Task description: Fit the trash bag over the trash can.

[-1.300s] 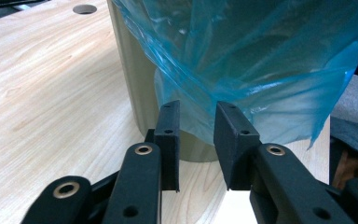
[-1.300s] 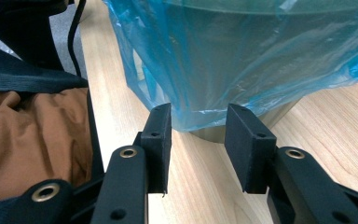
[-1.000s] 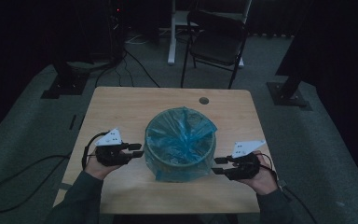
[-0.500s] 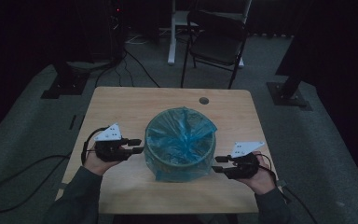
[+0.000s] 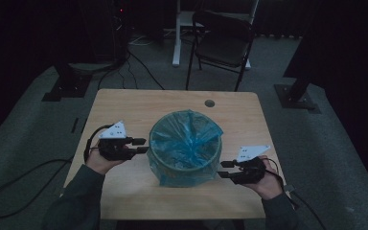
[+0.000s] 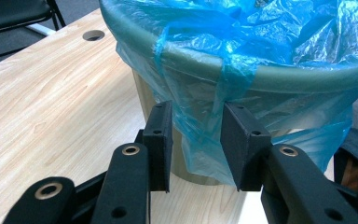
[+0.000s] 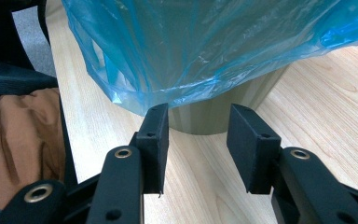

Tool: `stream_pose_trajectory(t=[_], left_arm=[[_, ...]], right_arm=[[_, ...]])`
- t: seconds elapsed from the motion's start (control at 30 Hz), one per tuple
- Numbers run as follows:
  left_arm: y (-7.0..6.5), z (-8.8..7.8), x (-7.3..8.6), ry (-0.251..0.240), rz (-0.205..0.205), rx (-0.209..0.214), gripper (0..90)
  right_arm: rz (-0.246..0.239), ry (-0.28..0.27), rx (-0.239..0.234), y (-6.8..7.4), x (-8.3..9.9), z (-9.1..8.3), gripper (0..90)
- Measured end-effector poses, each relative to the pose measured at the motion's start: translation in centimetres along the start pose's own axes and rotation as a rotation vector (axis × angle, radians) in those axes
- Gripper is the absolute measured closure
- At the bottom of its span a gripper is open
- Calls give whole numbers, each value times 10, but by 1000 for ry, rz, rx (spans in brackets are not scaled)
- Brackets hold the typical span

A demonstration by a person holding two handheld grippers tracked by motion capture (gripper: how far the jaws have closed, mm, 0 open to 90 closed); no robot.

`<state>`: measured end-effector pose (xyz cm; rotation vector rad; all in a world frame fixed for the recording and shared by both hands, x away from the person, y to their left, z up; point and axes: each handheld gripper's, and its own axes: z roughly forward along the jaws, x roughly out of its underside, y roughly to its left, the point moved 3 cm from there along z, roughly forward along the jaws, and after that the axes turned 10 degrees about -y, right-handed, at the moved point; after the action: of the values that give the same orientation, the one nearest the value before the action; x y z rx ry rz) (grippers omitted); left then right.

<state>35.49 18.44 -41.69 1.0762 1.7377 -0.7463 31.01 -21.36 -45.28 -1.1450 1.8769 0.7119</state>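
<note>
Right gripper (image 5: 226,169): black two-jaw tool near the right end of the near edge of the table, jaws level and parted, nothing between them; pads (image 7: 156,140) short of the bag's lower hem, not touching.

Left gripper (image 5: 143,145): black two-jaw tool toward the left edge, pointed at the bin's side; jaws just opening, now parted, with hanging blue film between the pads (image 6: 161,140) but not pinched.

Bag (image 5: 187,141): thin crinkled translucent blue plastic liner, folded over the bin's rim and draped down the outside; skirt uneven, longer on the near side.

Bin (image 6: 279,79): round grey-green plastic waste bin, upright at the middle of the light wooden table (image 5: 124,103), between both tools.

Step in hand, judged: adjusting or seating the liner's overhang around the rim.

Risk, tearing: thin film caught by one pad corner and pulled sideways, likely to stretch or rip.

Risk, slipping off: downward tug on one side only, likely to drag the opposite fold off the rim and into the bin.

Risk, tipping: light, empty bin, likely to slide or tilt toward the near edge under a hard pull with no counter-hold.

Risk, missed grip: loose film free to drift out from between the left pads before closing.

Far end: round cable hole (image 5: 209,103) near the far edge; black folding chair (image 5: 223,45) beyond, on the floor.
</note>
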Motion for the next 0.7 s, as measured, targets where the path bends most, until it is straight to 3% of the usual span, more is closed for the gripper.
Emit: stream_pose_trajectory(t=[0.1, 0.13, 0.17, 0.7], left_arm=[[1, -2, -2, -2, -1, 0, 642], [2, -3, -3, -4, -1, 1, 641], [2, -4, -4, -2, 2, 0, 641], [15, -17, -26, -2, 24, -13, 640]], right_arm=[[1, 3, -8, 0, 0, 0, 632], [-1, 18, -47, 2, 1, 1, 663], [-2, 19, -49, 3, 1, 2, 664], [4, 25, -48, 2, 2, 3, 646]])
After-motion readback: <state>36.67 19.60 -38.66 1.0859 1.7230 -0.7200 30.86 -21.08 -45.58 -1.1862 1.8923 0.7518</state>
